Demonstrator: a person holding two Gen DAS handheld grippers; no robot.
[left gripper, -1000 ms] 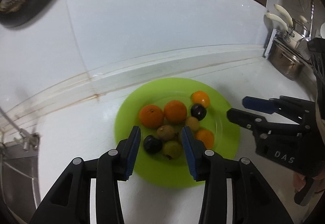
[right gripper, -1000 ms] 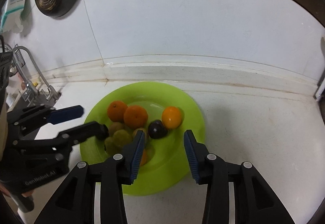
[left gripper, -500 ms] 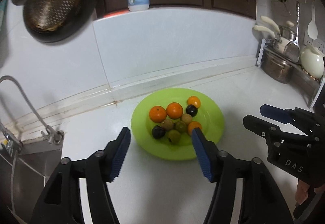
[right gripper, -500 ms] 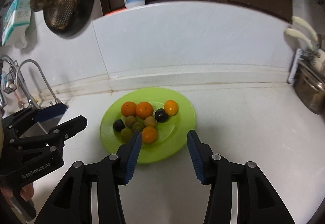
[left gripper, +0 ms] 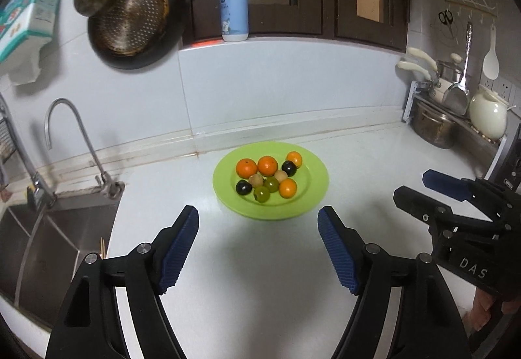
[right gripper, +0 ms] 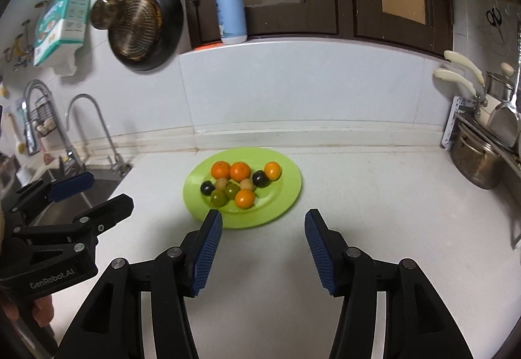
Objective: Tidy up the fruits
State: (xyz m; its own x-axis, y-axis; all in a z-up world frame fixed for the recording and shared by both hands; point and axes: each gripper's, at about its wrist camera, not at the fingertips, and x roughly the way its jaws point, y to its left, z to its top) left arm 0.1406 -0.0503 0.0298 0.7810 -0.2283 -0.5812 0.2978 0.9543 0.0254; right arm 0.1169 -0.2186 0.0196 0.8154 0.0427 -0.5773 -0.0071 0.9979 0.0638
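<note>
A lime green plate [left gripper: 312, 196] [right gripper: 286, 196] sits on the white counter near the back wall. It holds several small fruits bunched together: oranges [left gripper: 267, 165] [right gripper: 240, 170], dark plums [left gripper: 243, 187] [right gripper: 260, 178], green fruits [left gripper: 261, 193] [right gripper: 218, 198] and tan ones. My left gripper [left gripper: 259, 220] is open and empty, back from the plate's near edge. My right gripper [right gripper: 263, 220] is open and empty, also in front of the plate. Each gripper shows in the other's view: the right one [left gripper: 420, 186] and the left one [right gripper: 107, 193].
A sink [left gripper: 55, 235] with a curved tap [left gripper: 65, 118] lies at the left. Pots and utensils [left gripper: 433, 127] stand at the right end of the counter. A pan [left gripper: 136, 20] hangs on the wall and a soap bottle [left gripper: 233, 13] stands on the ledge.
Both grippers have pulled back and up from over the plate, and the jaws have opened wider. The fruits stay on the plate.
</note>
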